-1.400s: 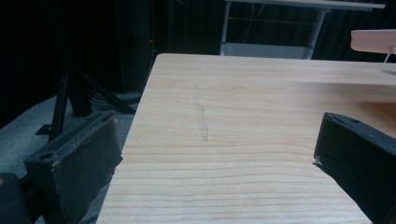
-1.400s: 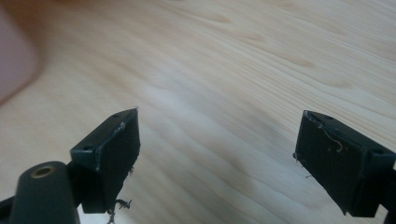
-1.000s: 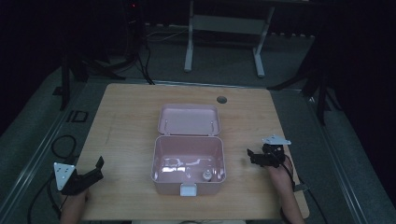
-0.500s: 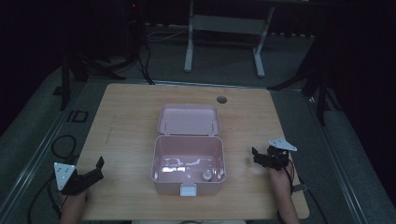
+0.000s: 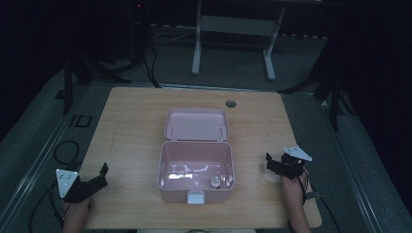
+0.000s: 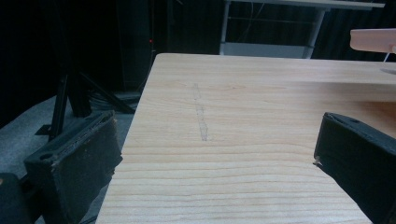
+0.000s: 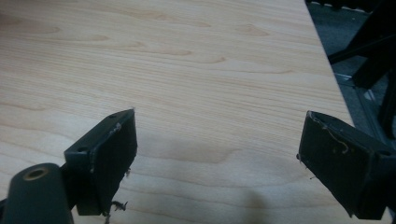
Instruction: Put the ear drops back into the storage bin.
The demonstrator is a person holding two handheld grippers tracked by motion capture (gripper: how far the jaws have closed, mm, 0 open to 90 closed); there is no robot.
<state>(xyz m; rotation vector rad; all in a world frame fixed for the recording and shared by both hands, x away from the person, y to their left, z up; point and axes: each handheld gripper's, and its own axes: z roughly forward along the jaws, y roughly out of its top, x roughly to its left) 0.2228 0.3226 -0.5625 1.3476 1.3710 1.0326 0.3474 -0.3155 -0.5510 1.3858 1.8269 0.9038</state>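
Note:
A pink box (image 5: 196, 177) stands open in the middle of the wooden table (image 5: 131, 131), its lid (image 5: 196, 124) laid back flat behind it. A small pale object (image 5: 213, 183) lies inside, near the front right corner. My left gripper (image 5: 99, 175) rests open at the table's front left edge, its jaws wide apart over bare wood (image 6: 219, 154). My right gripper (image 5: 272, 164) hovers open to the right of the box, nothing between its jaws (image 7: 215, 154). The lid's edge (image 6: 372, 41) shows at the upper right of the left gripper view.
A round cable hole (image 5: 231, 103) sits near the table's far edge. A white desk frame (image 5: 233, 29) stands on the floor beyond. Black stands and cables (image 5: 73, 82) flank the table. Bare wood lies on both sides of the box.
My right gripper has drawn back toward the table's front right, away from the box. The left gripper has stayed put.

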